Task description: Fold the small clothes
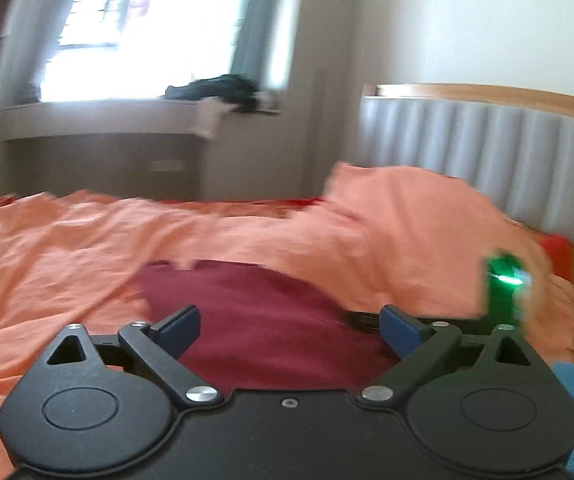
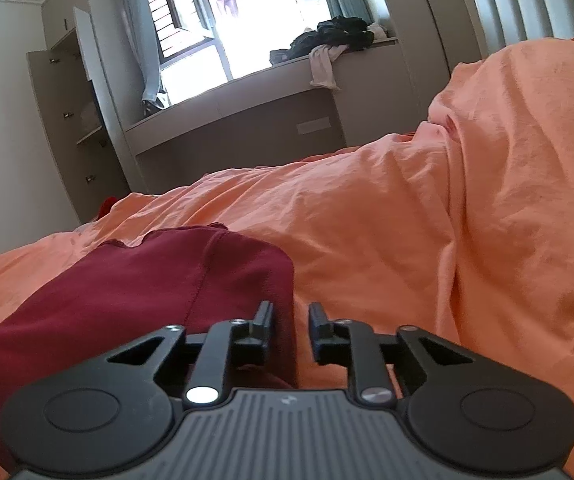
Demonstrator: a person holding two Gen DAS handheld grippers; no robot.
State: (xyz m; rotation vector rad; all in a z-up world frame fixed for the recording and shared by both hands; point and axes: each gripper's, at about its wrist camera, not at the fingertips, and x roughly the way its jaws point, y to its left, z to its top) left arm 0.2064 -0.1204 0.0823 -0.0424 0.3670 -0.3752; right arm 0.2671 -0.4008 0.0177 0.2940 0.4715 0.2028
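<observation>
1. The maroon garment [image 2: 135, 288] lies flat on the orange bedsheet [image 2: 407, 240], mid-bed, away from the headboard [image 1: 487, 136].
2. Left tongs [image 1: 289, 330]: spread wide, holding nothing, above the cloth.
3. Right tongs [image 2: 291, 320]: narrow gap, empty, at the garment's right edge.
4. Handling, judged: light, limp knit; pinch at hem corners.

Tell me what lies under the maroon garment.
The maroon garment lies on the rumpled orange bedsheet, which shows all around it. Anything directly beneath the cloth is covered and cannot be seen.
</observation>
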